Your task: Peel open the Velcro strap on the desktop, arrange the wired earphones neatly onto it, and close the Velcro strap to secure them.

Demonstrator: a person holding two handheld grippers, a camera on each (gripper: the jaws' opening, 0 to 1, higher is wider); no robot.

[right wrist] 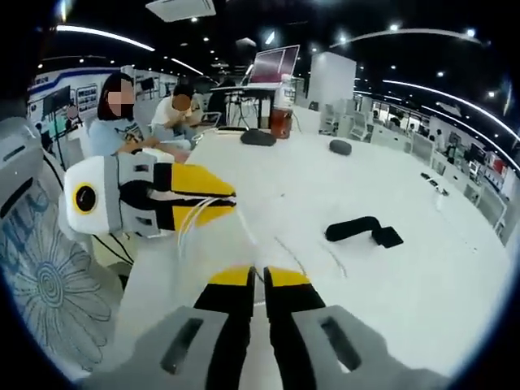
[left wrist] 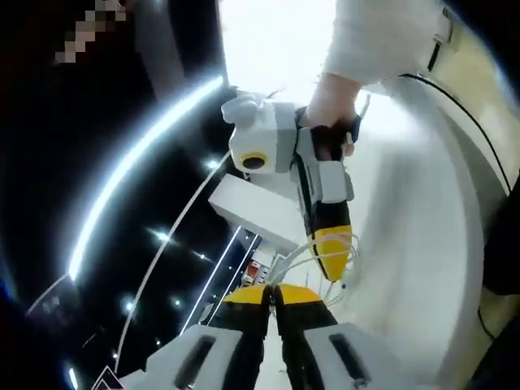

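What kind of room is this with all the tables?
Probably a big open office or lab. People sit working at a long white table, an open laptop stands farther back, and strip lights run across the dark ceiling.

The left gripper [left wrist: 273, 294] has its fingers pressed together on white earphone wires [left wrist: 313, 253]; just beyond their tips, the right gripper [left wrist: 334, 258] pinches those wires too.
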